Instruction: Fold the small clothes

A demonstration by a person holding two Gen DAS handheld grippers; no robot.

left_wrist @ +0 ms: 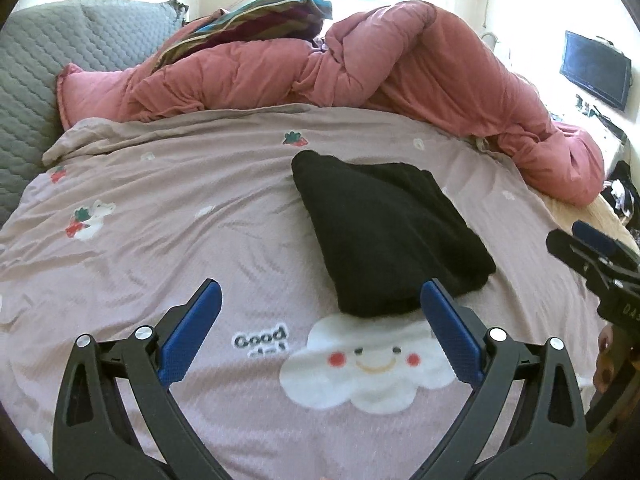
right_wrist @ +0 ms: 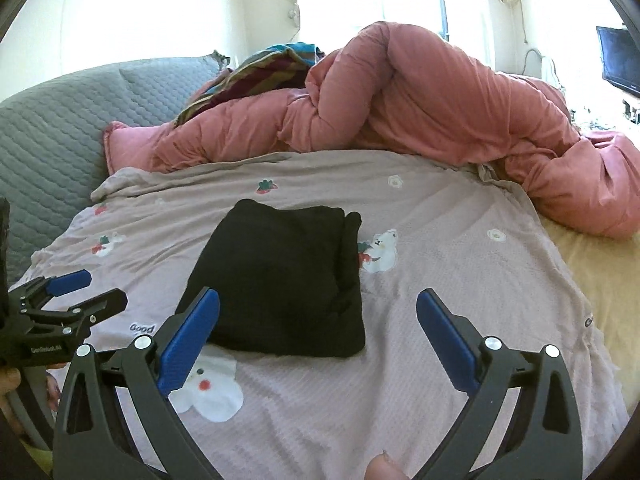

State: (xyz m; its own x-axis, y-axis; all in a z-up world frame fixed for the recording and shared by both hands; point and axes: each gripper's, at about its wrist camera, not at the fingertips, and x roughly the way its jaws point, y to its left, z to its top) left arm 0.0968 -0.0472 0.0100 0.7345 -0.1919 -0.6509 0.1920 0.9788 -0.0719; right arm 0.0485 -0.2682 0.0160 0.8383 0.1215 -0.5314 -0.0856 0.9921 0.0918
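A black garment [left_wrist: 384,232] lies folded into a compact, roughly square bundle on the mauve printed bedspread [left_wrist: 160,240]. It also shows in the right wrist view [right_wrist: 280,280]. My left gripper [left_wrist: 320,292] is open and empty, just short of the bundle's near edge, its right finger beside that edge. My right gripper [right_wrist: 318,302] is open and empty, hovering at the bundle's near right corner. The right gripper shows at the far right of the left wrist view [left_wrist: 576,236]; the left gripper shows at the far left of the right wrist view [right_wrist: 96,288].
A bunched pink duvet [left_wrist: 400,64] lies across the back of the bed with a striped cloth [left_wrist: 256,20] on it. A grey quilted headboard [left_wrist: 60,60] stands at the left. A dark screen [left_wrist: 596,68] hangs on the right wall. A yellow sheet [right_wrist: 600,272] shows at the right.
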